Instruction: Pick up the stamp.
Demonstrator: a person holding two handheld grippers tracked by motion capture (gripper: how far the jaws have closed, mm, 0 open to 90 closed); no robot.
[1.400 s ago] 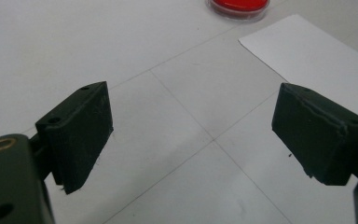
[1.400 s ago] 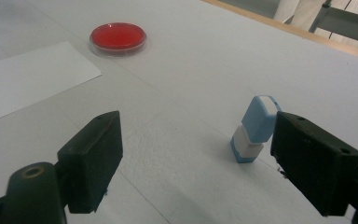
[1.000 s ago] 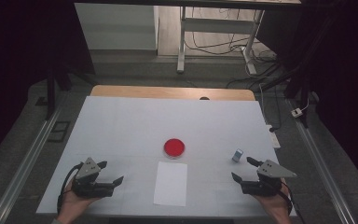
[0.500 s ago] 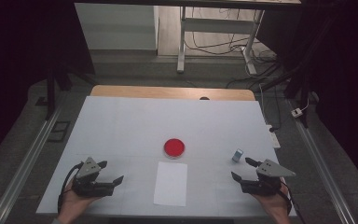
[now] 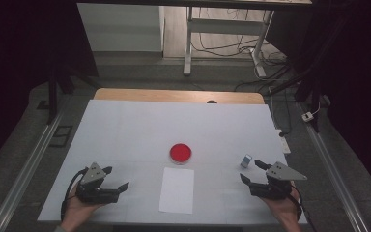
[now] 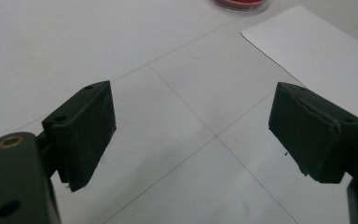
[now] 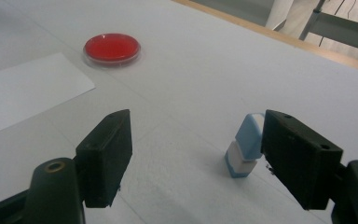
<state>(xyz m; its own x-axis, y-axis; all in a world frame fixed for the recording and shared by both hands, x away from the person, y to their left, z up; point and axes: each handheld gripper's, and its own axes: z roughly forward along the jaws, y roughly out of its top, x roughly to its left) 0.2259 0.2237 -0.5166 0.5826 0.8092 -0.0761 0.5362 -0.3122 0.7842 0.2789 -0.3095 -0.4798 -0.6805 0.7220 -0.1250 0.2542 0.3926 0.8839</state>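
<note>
A round red dish sits near the middle of the white table. Just in front of it lies a white paper sheet. A small blue and white block stands at the right. My right gripper is open, held low just short of the block, which stands beside its right jaw. At the front left my left gripper is open over bare table, nothing between its jaws.
A wooden strip runs along the table's far edge. Metal rails flank both sides. Beyond the table stand a desk frame and floor cables.
My right gripper has edged slightly forward and left toward the blue and white block. The left gripper has stayed put.
</note>
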